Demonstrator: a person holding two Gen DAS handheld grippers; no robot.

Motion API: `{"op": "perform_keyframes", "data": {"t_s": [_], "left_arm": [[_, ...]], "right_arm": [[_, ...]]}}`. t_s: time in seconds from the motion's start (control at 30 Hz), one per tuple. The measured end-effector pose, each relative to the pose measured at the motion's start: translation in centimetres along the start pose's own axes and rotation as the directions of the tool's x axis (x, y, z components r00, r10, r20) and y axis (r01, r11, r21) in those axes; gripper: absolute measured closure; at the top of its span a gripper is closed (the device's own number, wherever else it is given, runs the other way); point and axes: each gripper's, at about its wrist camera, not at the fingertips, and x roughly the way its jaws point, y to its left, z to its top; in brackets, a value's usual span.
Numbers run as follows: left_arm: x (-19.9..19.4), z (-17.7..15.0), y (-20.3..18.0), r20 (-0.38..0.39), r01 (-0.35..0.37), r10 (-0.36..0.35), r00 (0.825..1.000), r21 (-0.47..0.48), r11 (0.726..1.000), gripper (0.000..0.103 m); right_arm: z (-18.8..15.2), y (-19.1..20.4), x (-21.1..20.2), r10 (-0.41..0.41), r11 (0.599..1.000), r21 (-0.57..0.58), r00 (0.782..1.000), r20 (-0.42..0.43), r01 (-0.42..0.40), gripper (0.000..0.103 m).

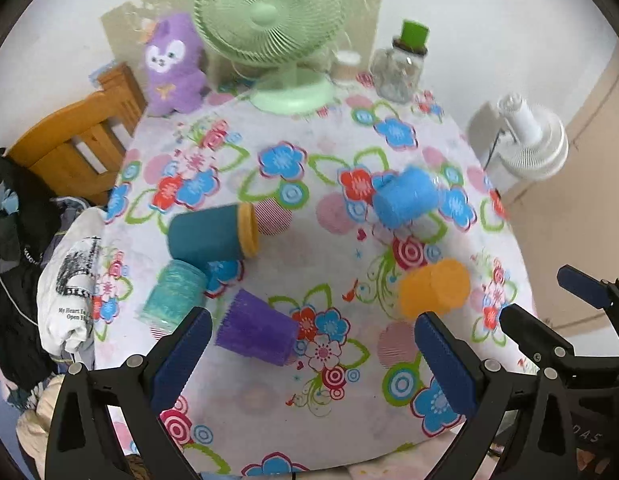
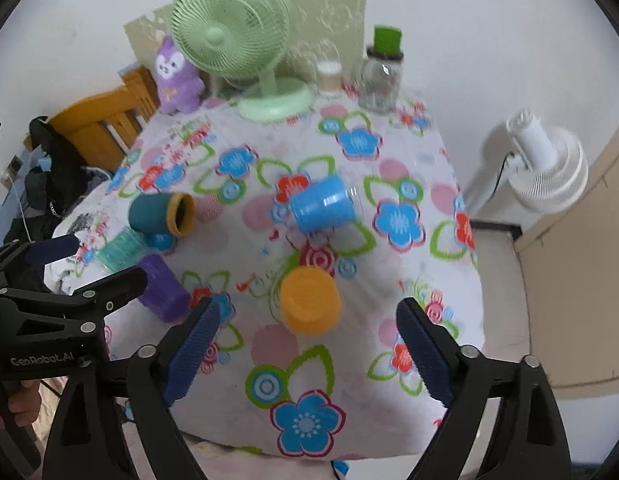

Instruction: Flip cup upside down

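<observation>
Both grippers are held above the near edge of a table covered by a flowered tablecloth (image 2: 393, 184), and nothing is gripped by either. The left gripper (image 1: 313, 344) is seen with its blue-padded fingers (image 1: 181, 356) spread wide; a purple cup (image 1: 255, 330) lies on its side just ahead of the left finger, inside the gap, with a teal ribbed cup (image 1: 175, 294) just beyond and outside that finger. A dark teal cup with a yellow rim (image 1: 213, 234) lies on its side further ahead. The right gripper (image 2: 307, 344) is likewise held wide open, and an orange cup (image 2: 309, 300) lies between and just ahead of its fingertips, apparently bottom up, without being touched by either pad. A blue cup (image 2: 323, 208) lies on its side well ahead of the right gripper, near the middle of the table. At the far edge, well apart from both grippers, a green fan (image 2: 233, 36), a purple plush toy (image 2: 177, 78) and a glass jar with a green lid (image 2: 381, 76) are seen.
</observation>
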Motion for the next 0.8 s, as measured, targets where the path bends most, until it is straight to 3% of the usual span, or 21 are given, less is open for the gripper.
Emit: {"op": "perform_keyframes", "data": {"t_s": [0.3, 0.5, 0.8], "left_arm": [[-4.2, 0.8, 1.1, 0.082, -0.053, 0.057, 0.995, -0.04, 0.998, 0.001], [-7.6, 1.6, 1.9, 0.171, -0.082, 0.091, 0.981, -0.062, 0.995, 0.001], [-10.3, 1.7, 2.9, 0.242, -0.076, 0.09, 0.966, -0.066, 0.995, 0.0]], "right_arm": [[2.4, 1.3, -3.3, 0.014, 0.999, -0.051, 0.996, 0.093, -0.009, 0.006], [3.7, 2.0, -5.8, 0.013, 0.999, -0.052, 0.984, 0.178, -0.003, 0.006], [3.7, 2.8, -8.2, 0.002, 1.0, -0.001, 0.971, 0.237, -0.001, 0.004]]}}
